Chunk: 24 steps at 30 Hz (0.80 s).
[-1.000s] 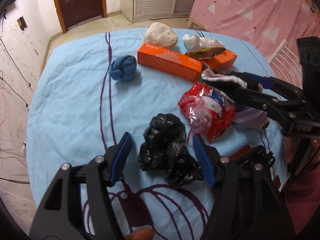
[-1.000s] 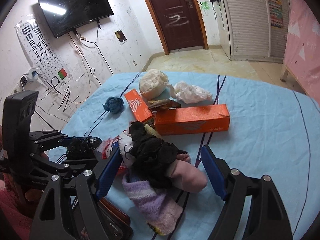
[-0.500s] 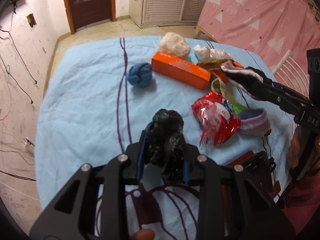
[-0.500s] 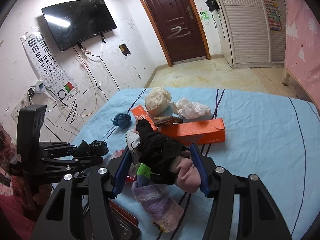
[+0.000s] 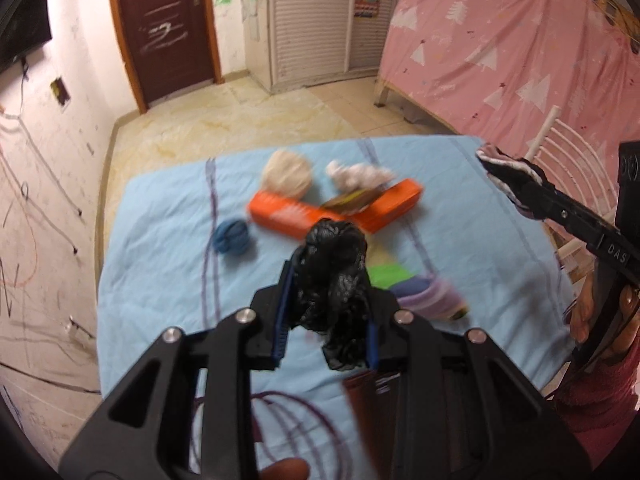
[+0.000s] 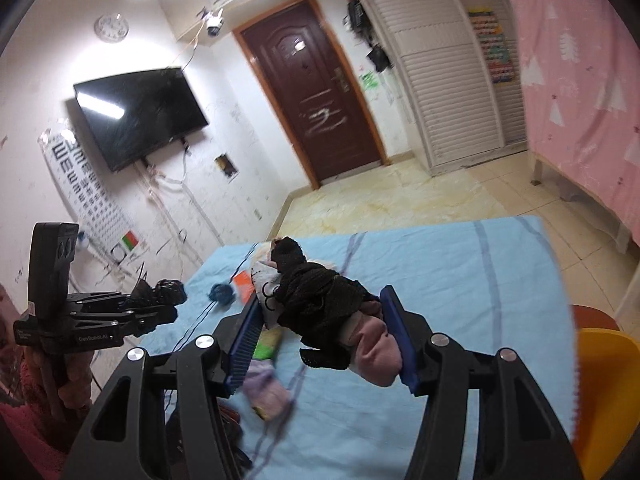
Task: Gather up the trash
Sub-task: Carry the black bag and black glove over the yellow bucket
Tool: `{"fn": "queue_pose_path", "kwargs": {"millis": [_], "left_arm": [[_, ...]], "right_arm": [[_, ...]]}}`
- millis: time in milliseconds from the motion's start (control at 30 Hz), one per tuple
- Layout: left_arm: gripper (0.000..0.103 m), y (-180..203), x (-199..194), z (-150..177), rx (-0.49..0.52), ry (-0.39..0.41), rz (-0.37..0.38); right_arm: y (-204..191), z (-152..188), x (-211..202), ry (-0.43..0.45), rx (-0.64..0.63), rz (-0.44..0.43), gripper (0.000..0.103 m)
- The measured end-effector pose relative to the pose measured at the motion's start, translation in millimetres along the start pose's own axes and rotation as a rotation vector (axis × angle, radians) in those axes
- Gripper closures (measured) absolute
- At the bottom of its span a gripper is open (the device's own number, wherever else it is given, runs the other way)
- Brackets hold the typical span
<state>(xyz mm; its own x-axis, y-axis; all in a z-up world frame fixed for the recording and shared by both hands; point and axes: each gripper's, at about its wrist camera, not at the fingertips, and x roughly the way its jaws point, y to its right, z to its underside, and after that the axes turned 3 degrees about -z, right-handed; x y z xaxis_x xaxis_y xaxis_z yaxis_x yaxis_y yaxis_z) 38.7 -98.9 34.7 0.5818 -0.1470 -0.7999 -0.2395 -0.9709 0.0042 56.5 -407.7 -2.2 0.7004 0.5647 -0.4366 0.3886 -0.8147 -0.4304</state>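
The left gripper (image 5: pixel 326 316) is clamped on a crumpled black plastic bag (image 5: pixel 336 280) — light, limp, likely slippery, best pinched mid-bunch — while the right gripper (image 6: pixel 324 336) squeezes a soft bundle of cloth (image 6: pixel 324 308).

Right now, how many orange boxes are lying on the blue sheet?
2. One long orange box lies beside the blue ball; the second orange box lies to its right, under a brown wrapper. Others may be hidden behind the black bag.

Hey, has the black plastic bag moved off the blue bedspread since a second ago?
Yes. The black plastic bag has gone up: it lay on the blue bedspread, and now the left gripper holds it raised above it.
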Motion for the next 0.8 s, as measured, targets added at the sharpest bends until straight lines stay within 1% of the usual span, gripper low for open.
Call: {"fn": "queue_pose_path", "kwargs": {"millis": [167,300,367,400,500,633,700,733,800], "left_arm": [[0.075,44,-5,-17,0.082,0.019,0.023],[0.075,79,-2,-30,0.138,0.016,0.04],[0.075,99,0,-39,0.158,0.013,0.05],[0.075,106,2,-42,0.166,0.012,0.052],[0.075,137,4,-51,0.191,0.007,0.071],[0.075,182,8,-64,0.238,0.002,0.097],[0.075,204,11,-69,0.262,-0.003,0.103],[0.075,217,13,-72,0.278,-0.012,0.112],[0.075,242,19,-77,0.301,-0.034,0.132]], "right_arm": [[54,6,-57,0.086,0.09,0.089,0.051],[88,13,-92,0.137,0.143,0.151,0.051],[103,16,-105,0.15,0.16,0.196,0.05],[111,19,-113,0.157,0.168,0.235,0.05],[129,29,-127,0.165,0.188,0.304,0.05],[152,41,-132,0.157,0.231,0.33,0.05],[163,46,-133,0.153,0.241,0.365,0.05],[165,48,-133,0.152,0.254,0.368,0.05],[178,51,-132,0.139,0.277,0.353,0.046]]}}
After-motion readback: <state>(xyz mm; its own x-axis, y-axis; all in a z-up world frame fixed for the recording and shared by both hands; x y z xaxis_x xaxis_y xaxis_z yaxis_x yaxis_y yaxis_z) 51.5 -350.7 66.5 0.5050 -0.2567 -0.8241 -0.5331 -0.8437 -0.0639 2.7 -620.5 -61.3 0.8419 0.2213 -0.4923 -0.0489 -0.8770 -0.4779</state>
